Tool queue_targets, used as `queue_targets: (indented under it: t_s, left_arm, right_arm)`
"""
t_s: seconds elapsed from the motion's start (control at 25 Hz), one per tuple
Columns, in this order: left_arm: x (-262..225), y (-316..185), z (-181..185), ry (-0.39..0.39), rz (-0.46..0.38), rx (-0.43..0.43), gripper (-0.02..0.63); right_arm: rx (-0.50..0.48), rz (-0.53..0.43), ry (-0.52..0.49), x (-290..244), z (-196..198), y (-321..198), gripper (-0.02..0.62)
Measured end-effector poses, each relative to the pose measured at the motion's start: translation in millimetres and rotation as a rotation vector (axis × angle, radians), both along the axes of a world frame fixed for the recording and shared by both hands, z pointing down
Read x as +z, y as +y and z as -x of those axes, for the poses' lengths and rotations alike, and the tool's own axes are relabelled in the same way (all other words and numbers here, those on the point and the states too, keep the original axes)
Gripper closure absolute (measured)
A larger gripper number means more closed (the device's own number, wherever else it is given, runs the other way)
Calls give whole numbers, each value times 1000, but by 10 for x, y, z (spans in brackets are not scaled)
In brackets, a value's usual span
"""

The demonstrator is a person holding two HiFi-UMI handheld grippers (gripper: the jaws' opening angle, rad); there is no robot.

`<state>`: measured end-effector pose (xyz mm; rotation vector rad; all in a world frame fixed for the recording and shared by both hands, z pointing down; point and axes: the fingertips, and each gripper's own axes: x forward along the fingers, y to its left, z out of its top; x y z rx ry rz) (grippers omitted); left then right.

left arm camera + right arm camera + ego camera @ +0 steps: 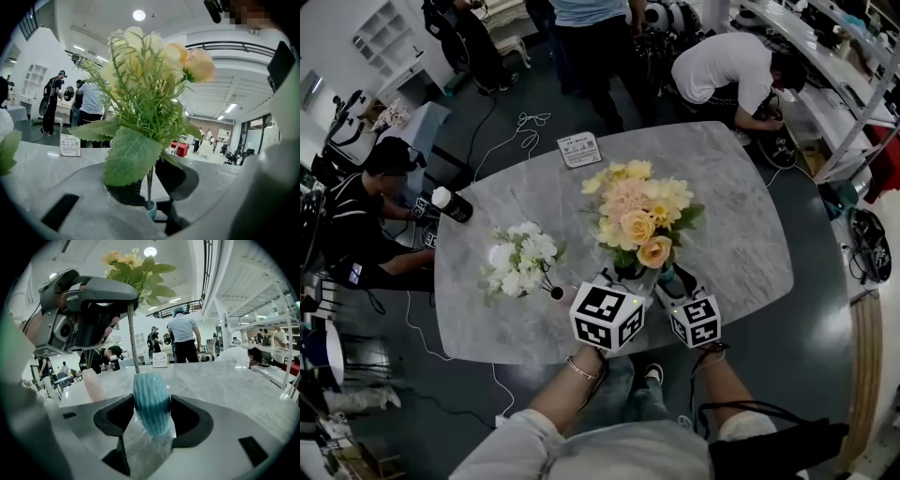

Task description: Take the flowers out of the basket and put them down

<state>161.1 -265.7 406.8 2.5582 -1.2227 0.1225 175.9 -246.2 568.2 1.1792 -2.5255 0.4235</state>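
left gripper (150, 187) clamps the upright bouquet (143, 70) stem straight above the blue vase (151, 397), which the right gripper (151, 416) pinches.

A grey marbled table (741, 234) carries a white-capped black bottle (450, 203) at its left edge and a printed card (578, 149) at the far edge. A white cable (521, 126) trails over the dark floor (825, 347).
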Motion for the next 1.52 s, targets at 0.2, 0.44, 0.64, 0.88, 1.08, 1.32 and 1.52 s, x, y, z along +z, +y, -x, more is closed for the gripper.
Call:
queue_targets:
  t_s: [0.2, 0.44, 0.64, 0.88, 1.08, 1.32, 1.52]
  left_arm:
    - [-147, 15, 41, 0, -17, -20, 535]
    - [-297, 78, 181, 6, -22, -41, 537]
    - [-309, 148, 280, -1, -29, -63, 546]
    - [-250, 246, 324, -1, -28, -79, 555]
    - [-214, 293, 355, 16, -27, -85, 555]
    - [-206, 370, 423, 21, -24, -106, 555]
    - [-200, 461, 470, 21, -18, -130, 557]
  right_arm:
    - [14, 12, -21, -3, -35, -23, 379]
    - [28, 29, -13, -28, 10, -11, 379]
    - [24, 31, -9, -18, 32, 4, 379]
    - [31, 30, -9, -26, 38, 16, 379]
    - [39, 20, -10, -59, 31, 19, 379]
    - [45, 7, -17, -173, 11, 75, 379]
    - [56, -5, -22, -320, -74, 161, 379]
